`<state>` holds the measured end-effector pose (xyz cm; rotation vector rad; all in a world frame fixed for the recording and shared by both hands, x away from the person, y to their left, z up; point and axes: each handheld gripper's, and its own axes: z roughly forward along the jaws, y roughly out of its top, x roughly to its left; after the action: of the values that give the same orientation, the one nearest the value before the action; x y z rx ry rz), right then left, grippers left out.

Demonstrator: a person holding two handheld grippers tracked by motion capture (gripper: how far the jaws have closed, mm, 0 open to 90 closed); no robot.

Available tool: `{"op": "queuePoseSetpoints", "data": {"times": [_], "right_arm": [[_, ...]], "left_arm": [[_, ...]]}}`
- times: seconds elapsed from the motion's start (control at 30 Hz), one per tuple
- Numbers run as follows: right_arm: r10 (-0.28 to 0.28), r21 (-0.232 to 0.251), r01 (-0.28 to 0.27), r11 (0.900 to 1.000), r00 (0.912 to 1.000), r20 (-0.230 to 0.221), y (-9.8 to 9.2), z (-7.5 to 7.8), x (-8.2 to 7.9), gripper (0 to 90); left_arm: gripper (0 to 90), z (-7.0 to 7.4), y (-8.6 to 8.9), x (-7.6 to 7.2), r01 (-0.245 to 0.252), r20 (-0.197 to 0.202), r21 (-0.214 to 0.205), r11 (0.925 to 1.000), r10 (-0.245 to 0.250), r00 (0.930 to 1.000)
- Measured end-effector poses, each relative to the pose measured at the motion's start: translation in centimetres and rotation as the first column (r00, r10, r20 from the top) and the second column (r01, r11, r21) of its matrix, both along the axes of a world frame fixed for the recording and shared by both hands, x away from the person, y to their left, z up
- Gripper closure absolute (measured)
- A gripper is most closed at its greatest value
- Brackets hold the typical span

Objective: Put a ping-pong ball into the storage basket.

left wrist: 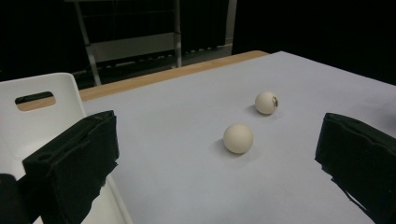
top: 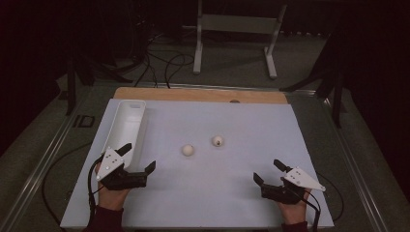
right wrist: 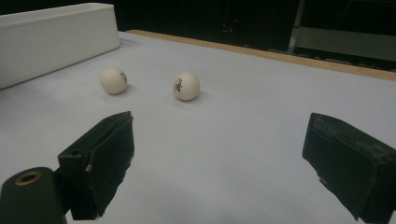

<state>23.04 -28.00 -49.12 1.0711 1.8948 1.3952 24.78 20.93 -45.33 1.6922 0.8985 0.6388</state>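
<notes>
Bench (top: 203, 193): pale sheet covering the top, with a strip of bare wood showing along the far edge.

Item 1, near ball (top: 187, 150) (left wrist: 238, 138) (right wrist: 113, 80): white, resting on the sheet around the middle of the bench, slightly toward the left edge. Free of both grippers.

Item 2, far ball (top: 217, 141) (left wrist: 266, 102) (right wrist: 187, 86): white, dark printed mark on its side. Lies just beside the near ball, a little farther toward the far edge and the right; the two are apart, not touching.

Item 3, white bin (top: 126, 128) (left wrist: 32, 116) (right wrist: 56, 37): long, narrow, open-topped, with a slot handle in its end wall. Lies along the left edge of the bench, running from the far left corner toward the near edge. Nothing can be seen inside it.

Item 4, left gripper (top: 140, 164) (left wrist: 217, 163): held in the person's left hand (top: 112, 195) by the near left corner, right at the near end of the bin. Jaws wide open, nothing between them. In the left gripper view both balls lie ahead, between the two jaws' lines, well apart from the tips.

Item 5, right gripper (top: 268, 171) (right wrist: 219, 158): held in the person's right hand (top: 294, 210) by the near right corner. Jaws wide open, holding nothing. In the right gripper view it faces the balls and the bin across bare sheet.

Beyond the far edge: dark floor, loose cables (top: 164, 63), and a pale metal stand (top: 237, 29).
</notes>
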Motion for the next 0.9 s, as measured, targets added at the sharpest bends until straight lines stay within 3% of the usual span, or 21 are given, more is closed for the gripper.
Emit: {"op": "queuePoseSetpoints", "data": {"times": [0.23,0.7,0.9], "right_arm": [[0.005,0.001,-0.005,1.0000,1.0000,0.003,0.2,0.0,0.2,8.8],[0.002,0.001,-0.002,1.0000,0.9999,0.011,0.2,0.1,0.2,8.8],[-0.002,-0.001,0.002,1.0000,0.9999,0.011,0.1,0.1,0.2,8.8]], "left_arm": [[0.3,0.8,-0.3,0.4,0.007,-0.017,0.014,0.9999,-0.006,0.9998],[0.3,2.1,-2.4,1.9,0.040,-0.014,0.041,0.9984,-0.040,0.9991],[0.3,2.2,-3.1,2.7,0.052,-0.039,0.050,0.9974,-0.050,0.9980]]}}
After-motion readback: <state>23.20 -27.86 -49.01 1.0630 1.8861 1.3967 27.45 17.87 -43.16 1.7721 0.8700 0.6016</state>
